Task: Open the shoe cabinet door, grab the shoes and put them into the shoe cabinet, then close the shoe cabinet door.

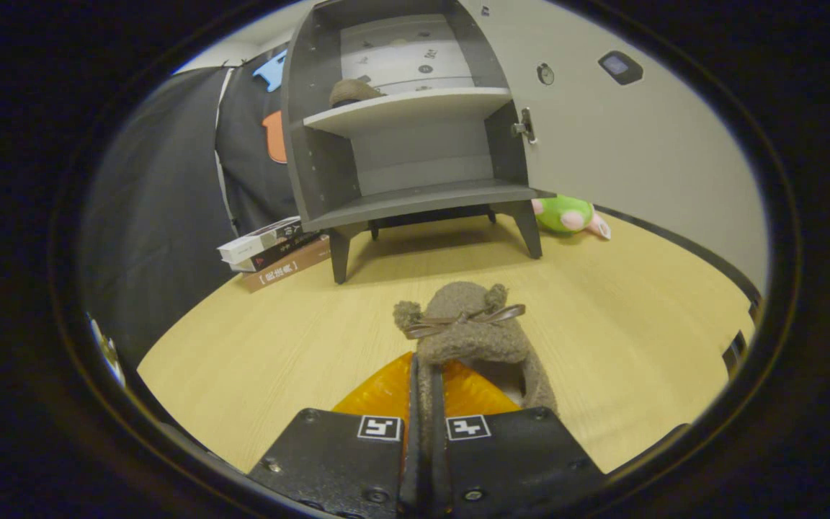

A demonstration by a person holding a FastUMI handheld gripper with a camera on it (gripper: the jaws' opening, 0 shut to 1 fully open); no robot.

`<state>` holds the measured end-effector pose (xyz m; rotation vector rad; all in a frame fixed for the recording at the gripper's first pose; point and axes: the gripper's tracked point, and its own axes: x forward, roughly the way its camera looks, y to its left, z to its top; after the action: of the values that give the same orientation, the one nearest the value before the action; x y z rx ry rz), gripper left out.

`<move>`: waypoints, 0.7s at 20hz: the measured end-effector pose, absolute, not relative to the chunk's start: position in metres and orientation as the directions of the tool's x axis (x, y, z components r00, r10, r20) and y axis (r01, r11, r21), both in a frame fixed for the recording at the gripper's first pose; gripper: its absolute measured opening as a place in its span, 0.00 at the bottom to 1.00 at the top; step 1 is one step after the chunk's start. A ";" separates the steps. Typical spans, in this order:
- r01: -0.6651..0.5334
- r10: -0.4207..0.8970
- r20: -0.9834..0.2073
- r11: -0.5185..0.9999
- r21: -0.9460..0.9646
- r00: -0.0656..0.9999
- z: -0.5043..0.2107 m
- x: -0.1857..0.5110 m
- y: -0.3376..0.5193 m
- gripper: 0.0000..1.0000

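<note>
Your gripper (pixel 426 389) jaws are clamped on the heel wall of a soft brown fleece slipper with ribbon bow (pixel 467 328), held above the pale wooden bench (pixel 256 360). Likely light and floppy; keep hold near the rim. The open grey shoe cabinet (pixel 415 137) stands at the bench's far edge.

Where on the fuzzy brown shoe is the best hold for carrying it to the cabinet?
The heel-side rim of the brown shoe, from behind, as the tool grips it now: that thin upright wall fits between the closed fingers, and the toe with its bow points toward the open cabinet.
</note>
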<state>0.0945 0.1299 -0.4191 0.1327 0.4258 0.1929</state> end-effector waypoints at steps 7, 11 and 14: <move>-0.180 0.215 -0.302 0.974 0.138 0.929 -0.355 0.079 0.124 0.10; -0.210 0.227 -0.230 0.973 0.097 0.946 -0.303 0.067 0.127 0.10; -0.236 0.253 -0.202 0.966 0.102 0.946 -0.266 0.063 0.130 0.10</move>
<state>0.0632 0.1295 -0.2662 0.0768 0.2159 0.2491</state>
